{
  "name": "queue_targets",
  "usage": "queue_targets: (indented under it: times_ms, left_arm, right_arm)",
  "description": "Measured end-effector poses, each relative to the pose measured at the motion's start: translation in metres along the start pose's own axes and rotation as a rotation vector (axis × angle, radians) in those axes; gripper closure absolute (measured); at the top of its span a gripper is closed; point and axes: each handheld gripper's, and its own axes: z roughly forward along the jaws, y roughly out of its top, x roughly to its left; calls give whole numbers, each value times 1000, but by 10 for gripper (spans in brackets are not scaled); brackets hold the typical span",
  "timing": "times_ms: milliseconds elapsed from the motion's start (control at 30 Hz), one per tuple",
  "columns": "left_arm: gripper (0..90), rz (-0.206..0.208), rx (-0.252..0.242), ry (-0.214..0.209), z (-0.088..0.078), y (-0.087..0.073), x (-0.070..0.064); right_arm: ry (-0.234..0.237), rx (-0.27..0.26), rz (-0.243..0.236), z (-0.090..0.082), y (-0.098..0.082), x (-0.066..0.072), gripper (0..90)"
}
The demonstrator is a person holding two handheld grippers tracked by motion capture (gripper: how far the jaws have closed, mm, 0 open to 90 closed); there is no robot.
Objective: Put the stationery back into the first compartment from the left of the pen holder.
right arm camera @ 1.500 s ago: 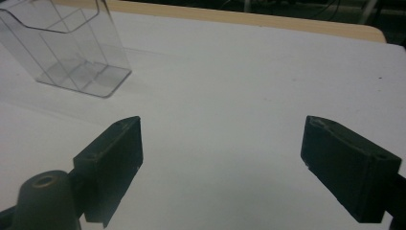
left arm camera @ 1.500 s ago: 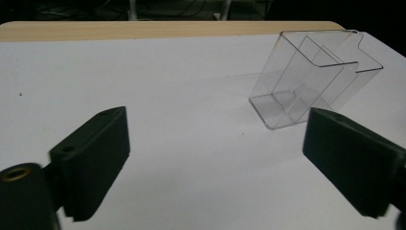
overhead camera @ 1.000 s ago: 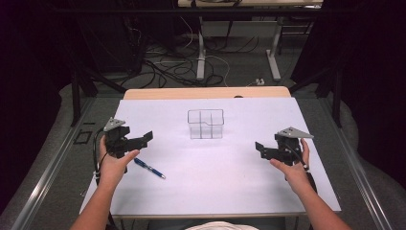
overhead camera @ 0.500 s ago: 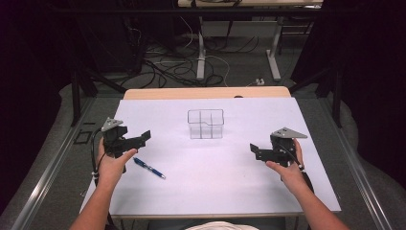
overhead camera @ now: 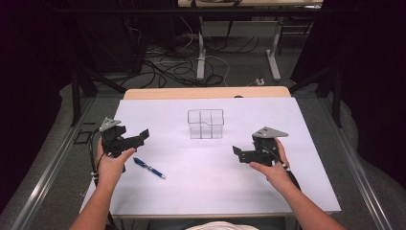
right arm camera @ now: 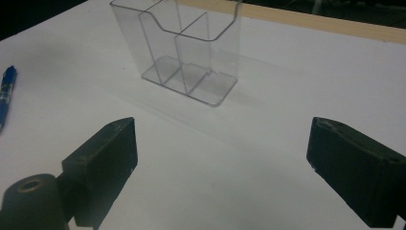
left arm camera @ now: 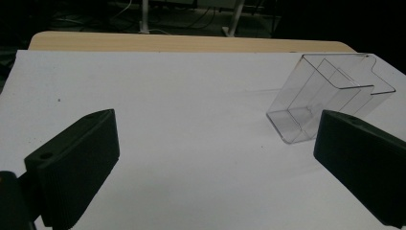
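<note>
A clear plastic holder [overhead camera: 206, 123] with several compartments stands upright at the middle back of the white table cover [overhead camera: 191, 191]. A blue pen [overhead camera: 149, 168] lies flat at the front left. My left gripper [overhead camera: 139, 136] hovers just above and left of the pen, open, its jaws pointing right toward the holder [left arm camera: 330, 98]. In its own view the left gripper [left arm camera: 215, 124] holds nothing. My right gripper [overhead camera: 238, 154] is to the holder's front right, open and pointing left. From the right gripper [right arm camera: 221, 129], the holder [right arm camera: 184, 52] stands ahead and the pen [right arm camera: 5, 93] shows at the left edge.
A wooden table strip [overhead camera: 206, 92] runs behind the white cover. Beyond it, cables and metal desk legs [overhead camera: 201, 48] sit on the dark floor. Metal rails [overhead camera: 52, 167] flank the table on both sides. White surface lies bare between holder and front edge.
My right gripper has slid left across the table toward the middle, closer to the holder. The left gripper, pen and holder have stayed where they were.
</note>
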Motion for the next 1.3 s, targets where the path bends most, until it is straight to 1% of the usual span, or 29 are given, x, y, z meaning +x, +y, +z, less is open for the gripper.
queue_targets:
  times_ms: [67,100,133,167,200,233,267,300,433,467,500,533,567,600,633,700,767,800,900,967,1000,1067,1167,1200,1233,1267,1300]
  left_arm:
    - [17,3,-1,-3,0,0,0]
    - [17,4,-3,-3,0,0,0]
    - [17,6,-4,-5,0,0,0]
    - [18,8,-6,-6,0,-1,0]
    - [18,11,-8,-6,0,-1,0]
    - [18,11,-8,-6,0,-1,0]
    - [18,12,-8,-6,1,-1,1]
    - [18,14,-8,-5,1,-2,1]
    - [18,16,-14,6,1,-1,0]
    - [18,16,-15,7,2,-1,1]
    - [18,16,-15,7,2,-2,1]
    - [18,16,-17,7,2,-2,1]
    - [18,14,-16,8,2,-2,1]
    - [18,12,-16,8,2,-2,1]
    - [18,12,-15,9,2,-2,1]
    - [18,14,-11,11,3,-2,0]
    - [18,14,-12,12,3,-2,0]
    - [18,14,-15,16,4,-2,-1]
    - [17,18,-18,42,5,-3,-1]
    - [17,14,-17,42,6,-3,-1]
    - [16,10,-17,40,6,-3,0]
    - [14,6,-17,40,6,-3,0]
    - [1,-4,-23,35,6,-3,1]
    - [1,-5,-26,35,6,-3,1]
    - [1,-4,-27,33,6,-3,1]
    - [1,2,-30,36,6,-4,2]
    - [1,6,-31,36,6,-4,1]
  right_arm:
    - [8,-5,-21,6,3,9,147]
    - [14,-8,-32,9,5,13,151]
    - [14,-8,-32,9,5,13,151]
    - [31,-9,-54,16,7,21,153]
    - [42,-8,-64,20,8,25,155]
    - [42,-8,-64,20,8,25,155]
    - [50,0,-74,23,9,29,157]
    - [64,2,-85,30,11,37,188]
    - [96,4,-114,41,15,52,251]
    - [106,11,-119,44,16,56,256]
    - [106,11,-119,44,16,56,256]
    - [118,14,-129,49,18,63,275]
    - [123,20,-137,50,19,66,286]
    - [123,20,-137,50,19,66,286]
    - [134,24,-149,54,21,72,299]
    - [149,19,-152,58,22,77,321]
    - [169,31,-160,61,24,83,329]
    - [169,31,-160,61,24,83,329]
    - [190,42,-181,68,25,94,347]
    - [195,48,-187,70,26,96,349]
    - [201,50,-195,74,28,102,360]
    - [209,59,-196,75,28,104,366]
    - [220,70,-209,81,29,112,382]
    - [229,73,-212,85,29,118,396]
    - [229,73,-212,85,29,118,396]
    - [236,86,-220,86,30,120,404]
    - [241,87,-218,88,30,122,413]
